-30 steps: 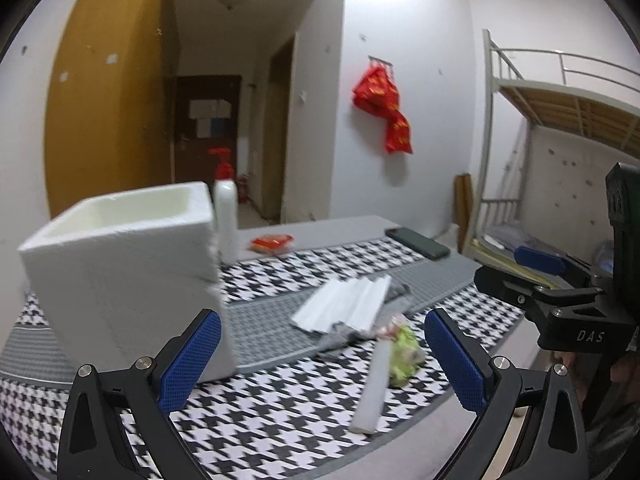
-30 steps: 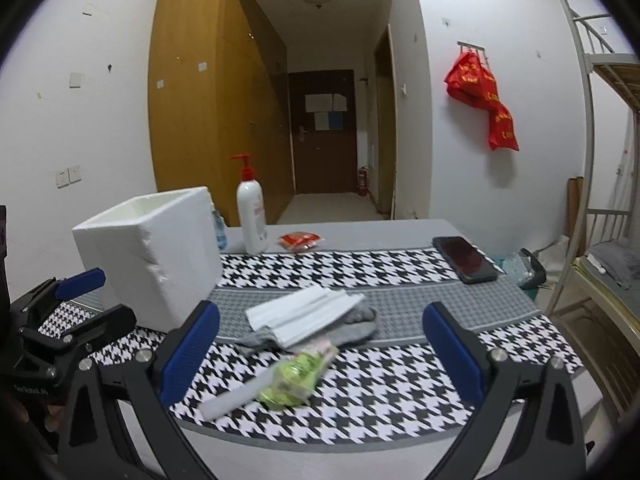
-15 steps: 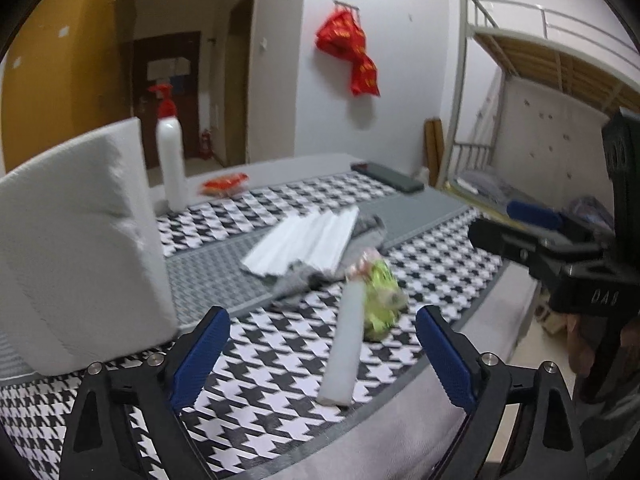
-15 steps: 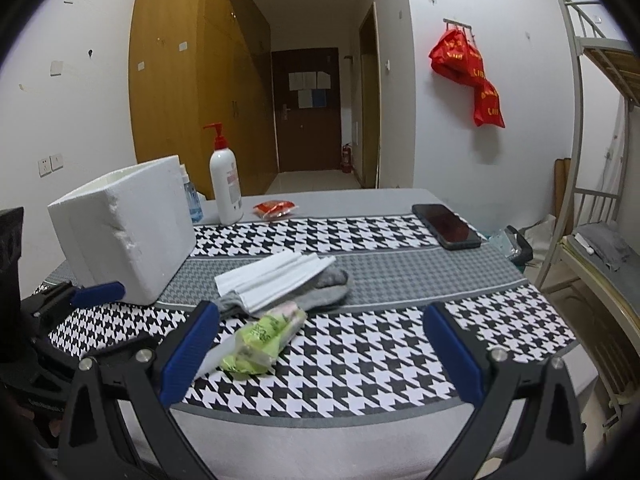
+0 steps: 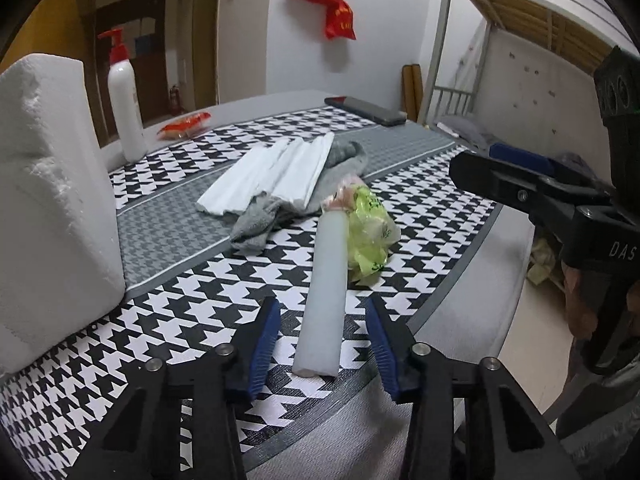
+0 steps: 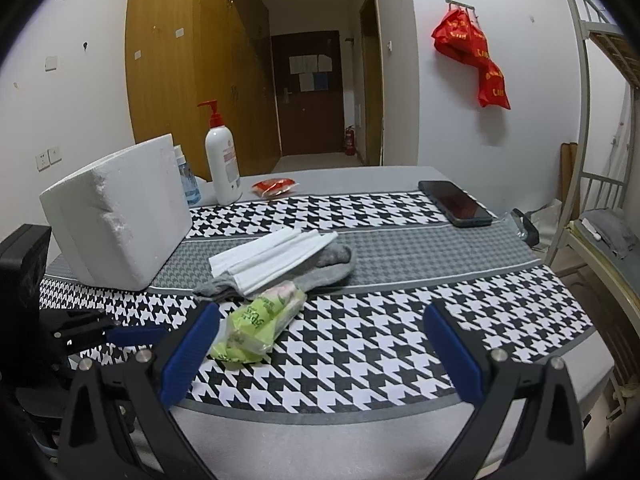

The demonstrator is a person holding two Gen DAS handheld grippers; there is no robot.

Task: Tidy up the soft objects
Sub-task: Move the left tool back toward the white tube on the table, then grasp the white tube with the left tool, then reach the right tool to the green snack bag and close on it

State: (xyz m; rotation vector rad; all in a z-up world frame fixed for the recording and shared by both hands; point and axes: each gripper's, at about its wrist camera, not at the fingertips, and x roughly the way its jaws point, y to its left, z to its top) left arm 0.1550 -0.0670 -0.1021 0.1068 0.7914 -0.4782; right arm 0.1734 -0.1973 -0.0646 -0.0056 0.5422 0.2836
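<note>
A white foam tube lies on the houndstooth tablecloth, its near end between the blue pads of my left gripper. The jaws are partly closed around it, a small gap on each side. A green plastic packet lies beside the tube; it also shows in the right wrist view. Folded white sheets rest on a grey sock. A white foam box stands at the left. My right gripper is open and empty above the table's front edge.
A pump bottle, a red sachet and a black phone sit at the back of the table. A bunk bed frame stands to the right. The table edge is just below my right gripper.
My left gripper has moved down and forward to the white foam tube and its jaws have narrowed around the tube's near end. My right gripper has lowered slightly and stays open.
</note>
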